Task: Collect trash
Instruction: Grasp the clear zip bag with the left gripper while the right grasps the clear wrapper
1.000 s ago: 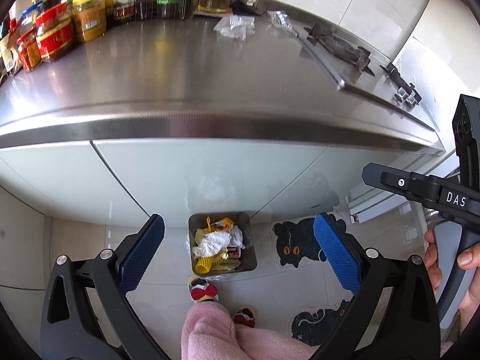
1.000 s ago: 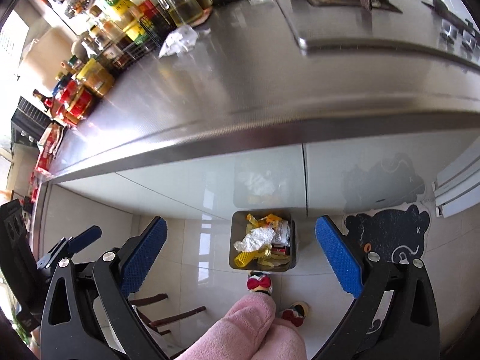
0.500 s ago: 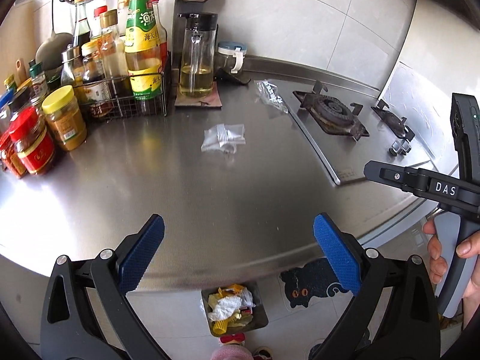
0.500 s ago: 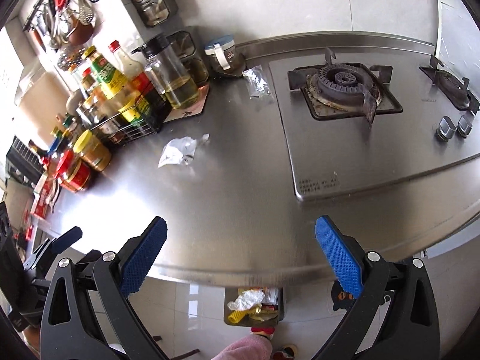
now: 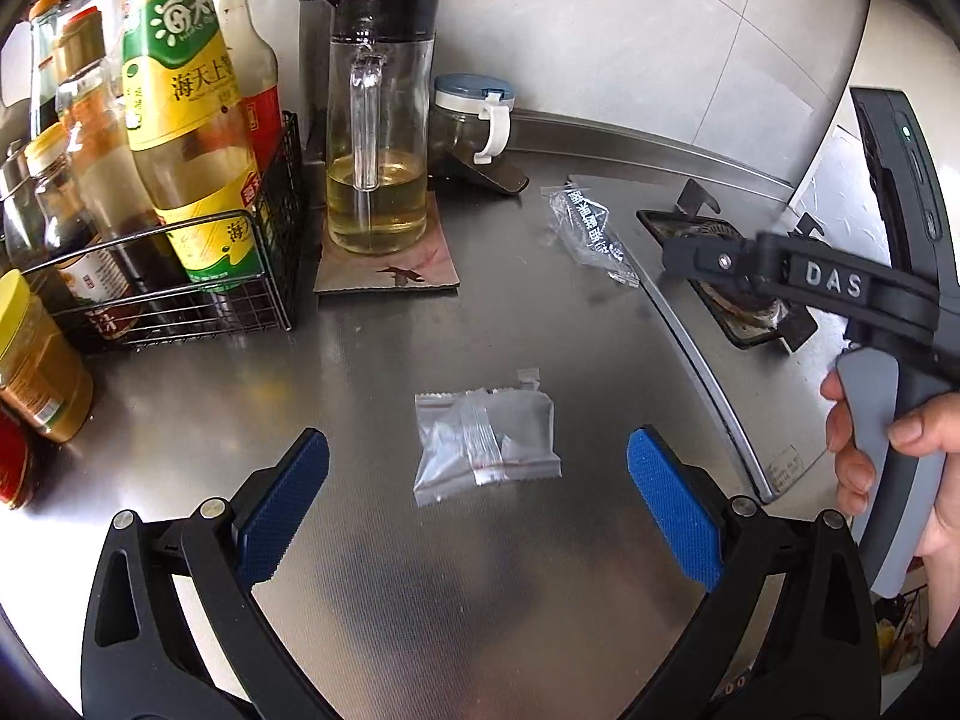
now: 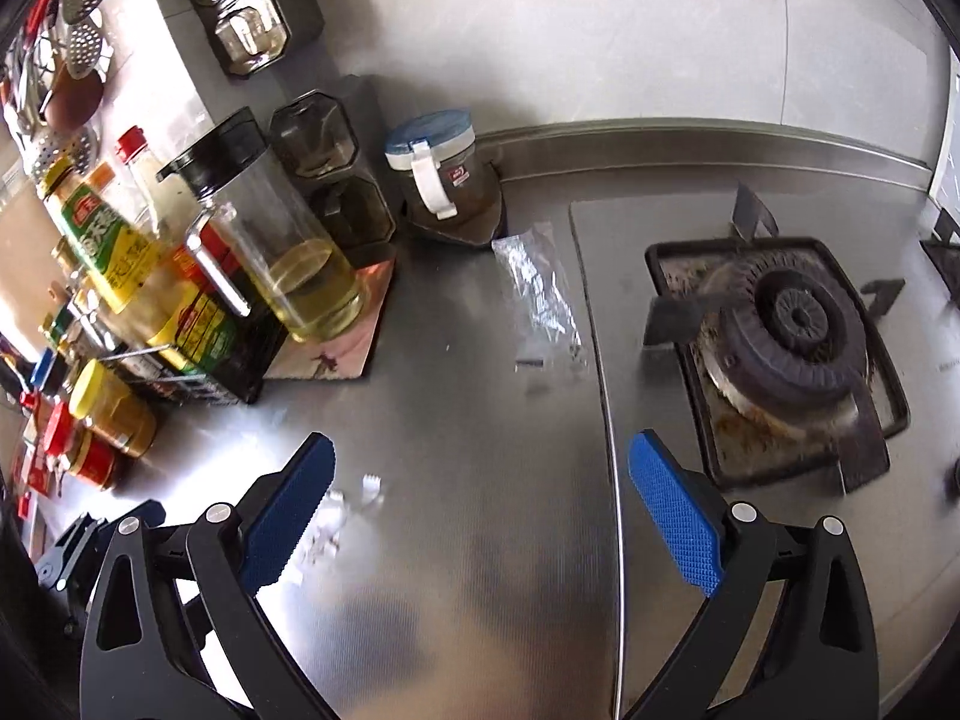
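Observation:
A clear zip bag (image 5: 487, 443) with small packets inside lies flat on the steel counter (image 5: 372, 372), just ahead of my open left gripper (image 5: 477, 507), which holds nothing. A second clear wrapper with white print (image 5: 591, 231) lies farther back beside the stove. In the right wrist view that wrapper (image 6: 540, 294) sits ahead of my open, empty right gripper (image 6: 480, 513); the zip bag (image 6: 336, 516) peeks out beside its left finger. The right gripper's body (image 5: 840, 288), held by a hand, shows at the right edge of the left wrist view.
A glass oil jug (image 5: 378, 120) on a mat, a wire rack of sauce bottles (image 5: 180, 138) and jars (image 5: 36, 360) crowd the back left. A lidded jar (image 6: 438, 168) stands at the wall. The gas burner (image 6: 786, 324) fills the right side.
Both grippers have risen from facing the floor bin below the counter to over the countertop, then moved forward and lower toward the two wrappers. Both stayed open.

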Demonstrator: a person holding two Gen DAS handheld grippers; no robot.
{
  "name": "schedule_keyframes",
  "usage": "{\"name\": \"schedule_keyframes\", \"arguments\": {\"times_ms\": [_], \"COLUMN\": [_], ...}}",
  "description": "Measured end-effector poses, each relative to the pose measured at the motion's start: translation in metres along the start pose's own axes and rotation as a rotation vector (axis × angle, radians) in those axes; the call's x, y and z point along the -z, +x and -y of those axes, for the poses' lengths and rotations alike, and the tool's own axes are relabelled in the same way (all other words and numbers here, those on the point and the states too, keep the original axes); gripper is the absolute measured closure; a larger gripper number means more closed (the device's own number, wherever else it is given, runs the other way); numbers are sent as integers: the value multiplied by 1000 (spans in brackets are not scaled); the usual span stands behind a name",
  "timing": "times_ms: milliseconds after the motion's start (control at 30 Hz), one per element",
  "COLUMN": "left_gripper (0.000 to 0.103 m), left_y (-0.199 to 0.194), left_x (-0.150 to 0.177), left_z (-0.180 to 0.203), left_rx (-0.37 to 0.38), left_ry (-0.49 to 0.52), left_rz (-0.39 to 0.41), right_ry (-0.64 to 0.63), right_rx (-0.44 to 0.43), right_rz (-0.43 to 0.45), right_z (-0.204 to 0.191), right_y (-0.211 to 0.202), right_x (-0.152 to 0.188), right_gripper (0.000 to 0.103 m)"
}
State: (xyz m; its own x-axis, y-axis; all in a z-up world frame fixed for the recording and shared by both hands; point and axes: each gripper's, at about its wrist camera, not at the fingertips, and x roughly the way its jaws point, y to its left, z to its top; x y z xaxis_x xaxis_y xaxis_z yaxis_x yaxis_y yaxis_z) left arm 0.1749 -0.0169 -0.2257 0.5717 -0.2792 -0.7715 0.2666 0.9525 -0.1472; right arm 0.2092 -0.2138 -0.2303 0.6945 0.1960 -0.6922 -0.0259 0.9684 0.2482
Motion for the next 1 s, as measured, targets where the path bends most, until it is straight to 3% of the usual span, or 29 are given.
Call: {"name": "schedule_keyframes", "arguments": {"times_ms": [233,367,533,567,700,800,833,1000], "left_gripper": [9,17,25,28,45,57,61,80], "left_y": [41,57,67,69,75,75,74,68], "left_x": [-14,-18,-20,-20,-19,-15,-15,-12], "left_z": [-7,-13,-18,-18,-19,-18,-18,-16], "left_rx": [10,10,13,15,14,21,24,47], "left_ry": [-6,-11,-7,-9,-4,4,5,-13], "left_rz": [-41,-58,-80,-84,-100,-102,-101,-105], "right_ry": [-3,-8,-43,-42,-70,-83,-86,-105], "right_rx": [17,51,105,99,130,128,124,91], "right_rz": [-23,-22,-43,-59,-85,-83,-85,-93], "right_z": [2,7,9,9,6,5,5,1], "right_y": [62,89,109,112,121,120,120,104], "right_x": [-38,-48,-48,-47,-40,-36,-35,-26], "right_gripper": [25,29,41,43,72,82,92,100]}}
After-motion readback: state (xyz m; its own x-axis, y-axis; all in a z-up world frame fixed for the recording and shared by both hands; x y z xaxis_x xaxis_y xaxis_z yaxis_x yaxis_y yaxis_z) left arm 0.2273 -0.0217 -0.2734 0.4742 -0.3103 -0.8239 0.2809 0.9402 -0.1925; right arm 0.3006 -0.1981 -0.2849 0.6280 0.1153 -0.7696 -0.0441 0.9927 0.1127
